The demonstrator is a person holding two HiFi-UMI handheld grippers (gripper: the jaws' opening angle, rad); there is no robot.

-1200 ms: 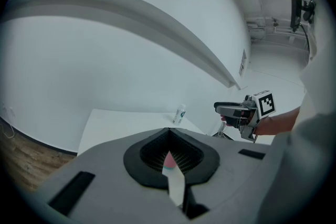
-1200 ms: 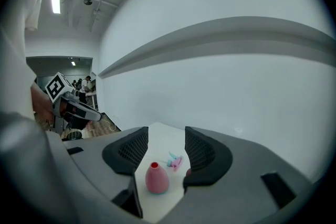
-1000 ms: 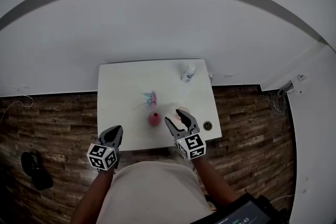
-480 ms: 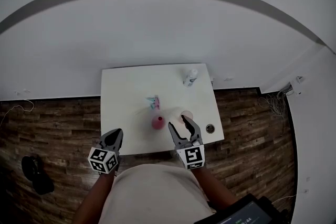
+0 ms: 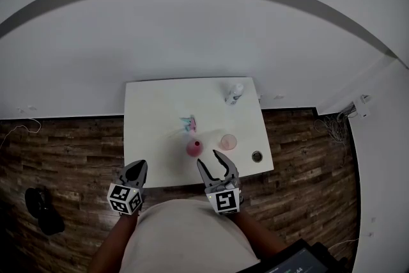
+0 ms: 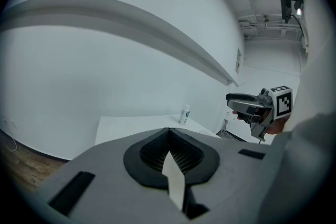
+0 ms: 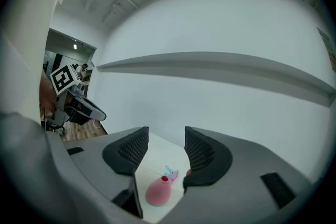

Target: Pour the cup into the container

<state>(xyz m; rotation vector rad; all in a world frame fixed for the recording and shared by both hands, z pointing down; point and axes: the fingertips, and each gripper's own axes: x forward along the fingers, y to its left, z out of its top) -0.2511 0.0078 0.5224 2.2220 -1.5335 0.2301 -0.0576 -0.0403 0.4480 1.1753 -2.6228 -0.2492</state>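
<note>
A translucent pink cup [image 5: 228,141] stands upright on the white table [image 5: 156,105]. Just to its left is a round pink container [image 5: 193,148] with a narrow red mouth [image 7: 164,179]. My right gripper [image 5: 209,159] hovers open over the table's near edge, short of both, with nothing between its jaws. In the right gripper view the container [image 7: 157,191] shows through the gap, while the right jaw hides most of the cup. My left gripper [image 5: 139,165] is shut and empty, off the table's near left corner.
A small pink and teal object [image 5: 188,123] lies behind the container. A small bottle [image 5: 234,94] stands at the far right of the table, and a dark round thing [image 5: 257,156] sits at the right edge. Wooden floor surrounds the table, with a white wall behind.
My right gripper has drawn back from the cup toward the near edge and to the left, its jaws as wide as before. The cup stands free. The left gripper has shifted only slightly.
</note>
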